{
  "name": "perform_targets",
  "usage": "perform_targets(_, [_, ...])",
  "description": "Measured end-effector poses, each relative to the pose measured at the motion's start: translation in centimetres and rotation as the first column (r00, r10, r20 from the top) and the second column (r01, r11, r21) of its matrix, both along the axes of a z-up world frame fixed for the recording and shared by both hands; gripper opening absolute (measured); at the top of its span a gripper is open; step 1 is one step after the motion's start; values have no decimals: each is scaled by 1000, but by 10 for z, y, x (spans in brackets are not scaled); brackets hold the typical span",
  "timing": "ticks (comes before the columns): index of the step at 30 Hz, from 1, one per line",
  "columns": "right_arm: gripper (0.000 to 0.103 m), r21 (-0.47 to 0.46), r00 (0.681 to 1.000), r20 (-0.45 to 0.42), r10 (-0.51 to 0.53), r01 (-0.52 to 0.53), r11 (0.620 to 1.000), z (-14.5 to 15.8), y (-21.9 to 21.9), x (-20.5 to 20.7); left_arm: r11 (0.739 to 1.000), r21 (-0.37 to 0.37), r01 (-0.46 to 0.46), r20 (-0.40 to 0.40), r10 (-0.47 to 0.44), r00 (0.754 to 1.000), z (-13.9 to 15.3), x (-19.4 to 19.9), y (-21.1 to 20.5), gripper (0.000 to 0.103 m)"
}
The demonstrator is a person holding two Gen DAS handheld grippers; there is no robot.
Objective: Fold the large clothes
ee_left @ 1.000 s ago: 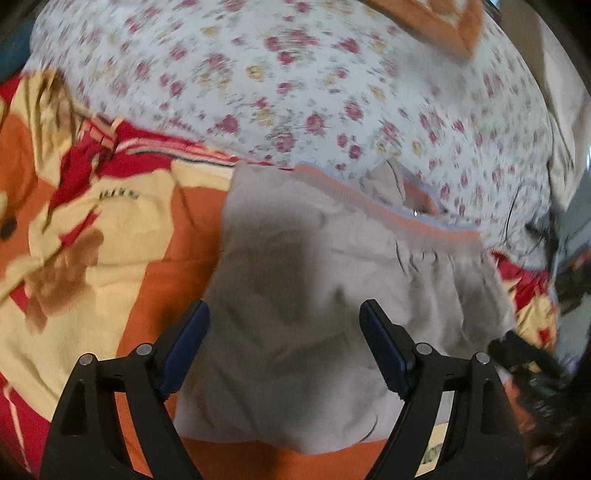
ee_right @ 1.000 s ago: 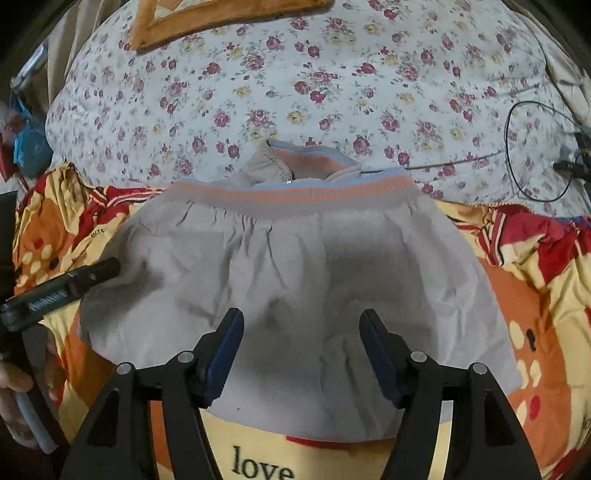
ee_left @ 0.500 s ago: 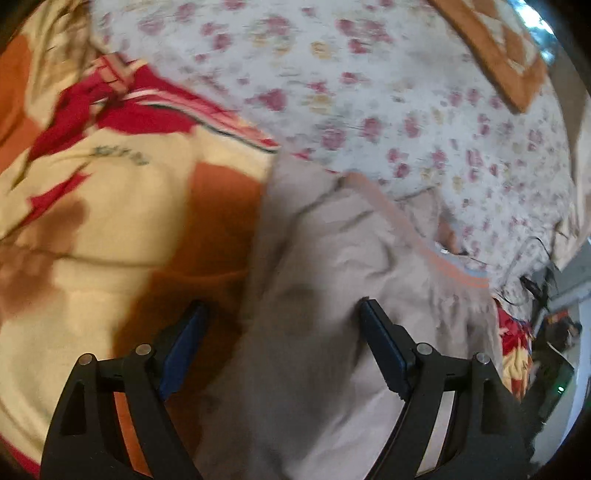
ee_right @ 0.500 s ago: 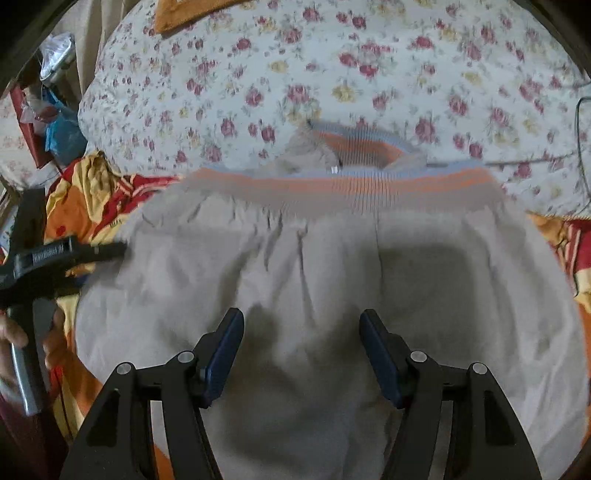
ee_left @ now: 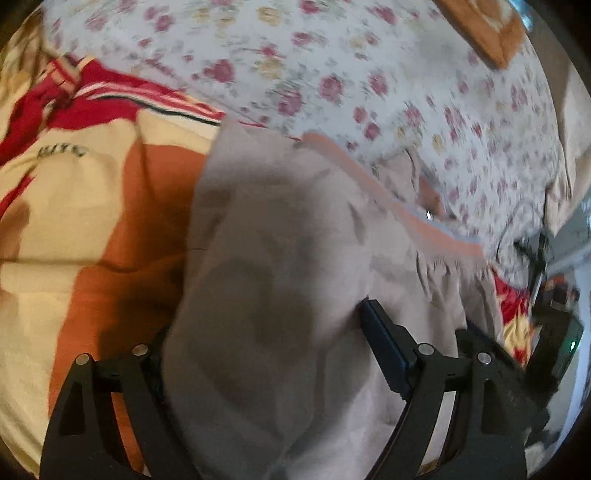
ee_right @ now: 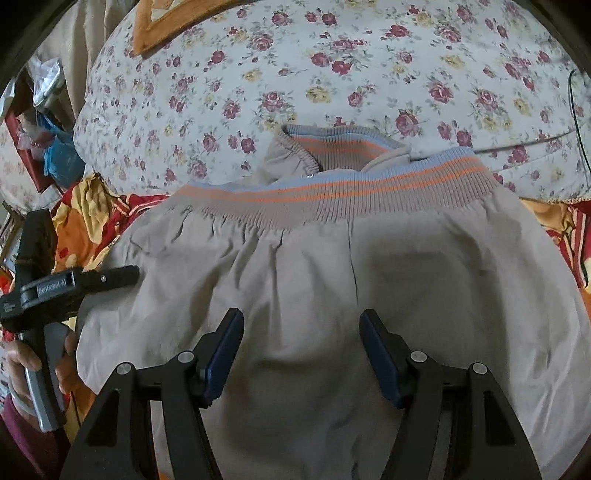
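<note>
A beige garment (ee_right: 369, 277) with a ribbed hem striped orange and blue (ee_right: 351, 188) lies spread on the bed. My right gripper (ee_right: 303, 350) is open just above the middle of it, with no cloth pinched between its fingers. My left gripper (ee_left: 266, 350) is open at the garment's left edge (ee_left: 199, 229). Cloth bulges up between its jaws and hides its left fingertip, while the right finger (ee_left: 384, 350) shows. In the right wrist view, a hand (ee_right: 33, 365) holds the left gripper (ee_right: 125, 275) against that edge.
Under the garment lies a red, orange and yellow blanket (ee_left: 92, 206). Behind it is a floral quilt (ee_right: 314, 74) with an orange-edged cushion (ee_left: 480, 29) on top. A black cable (ee_right: 576, 122) runs over the quilt at the right. Clutter and bags (ee_right: 55, 155) stand at the left.
Both grippers have come down closer to the garment. The left one has swung to the garment's left edge, where cloth now covers its left fingertip. Neither opening has changed.
</note>
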State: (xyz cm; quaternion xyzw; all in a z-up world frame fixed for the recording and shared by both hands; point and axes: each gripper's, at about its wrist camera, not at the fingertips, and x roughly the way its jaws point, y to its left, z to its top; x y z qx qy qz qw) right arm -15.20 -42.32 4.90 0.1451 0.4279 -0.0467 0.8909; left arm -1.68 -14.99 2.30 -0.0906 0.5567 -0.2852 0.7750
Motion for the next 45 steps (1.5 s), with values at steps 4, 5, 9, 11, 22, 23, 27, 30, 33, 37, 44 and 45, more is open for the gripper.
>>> perform_targets(4, [39, -91, 1000, 1, -26, 26, 995, 1, 0, 0, 998, -60, 23, 18, -22, 1000, 12, -8, -2, 30])
perform_targets(5, [22, -109, 999, -1, -38, 37, 993, 2, -2, 0, 997, -77, 31, 30, -29, 999, 18, -11, 0, 25])
perform_targets(9, [20, -59, 997, -33, -66, 64, 996, -11, -17, 7, 989, -138, 53, 20, -51, 999, 33, -20, -3, 17])
perform_targets(11, [17, -19, 996, -55, -71, 70, 997, -19, -24, 8, 983, -171, 73, 10, -73, 997, 45, -27, -7, 16])
perform_targets(22, [51, 115, 963, 53, -264, 257, 960, 47, -106, -63, 939, -132, 317, 169, -294, 941, 136, -92, -148, 14])
perform_targets(23, [51, 138, 955, 44, -293, 285, 949, 43, -118, -70, 933, -125, 338, 174, -315, 933, 136, -99, -166, 14])
perform_targets(27, [50, 332, 919, -16, -394, 376, 865, 13, -161, -84, 911, -83, 404, 126, -393, 911, 109, -123, -228, 15])
perform_targets(30, [49, 486, 903, -38, -427, 390, 782, -6, -179, -91, 894, -102, 437, 31, -436, 900, 86, -132, -244, 35])
perform_targets(33, [49, 494, 906, -44, -420, 385, 779, -10, -181, -91, 871, -189, 454, 42, -454, 890, 96, -138, -228, 65])
perform_targets(37, [49, 392, 917, -52, -396, 383, 836, -8, -167, -83, 878, -161, 451, 118, -437, 892, 125, -136, -192, 67])
perform_targets(44, [53, 291, 904, -62, -422, 421, 859, 10, -162, -96, 966, -23, 256, 205, -246, 947, 113, -122, -131, 67])
perform_targets(45, [56, 293, 898, -61, -437, 434, 852, 13, -163, -100, 967, -19, 255, 190, -247, 950, 105, -123, -129, 67])
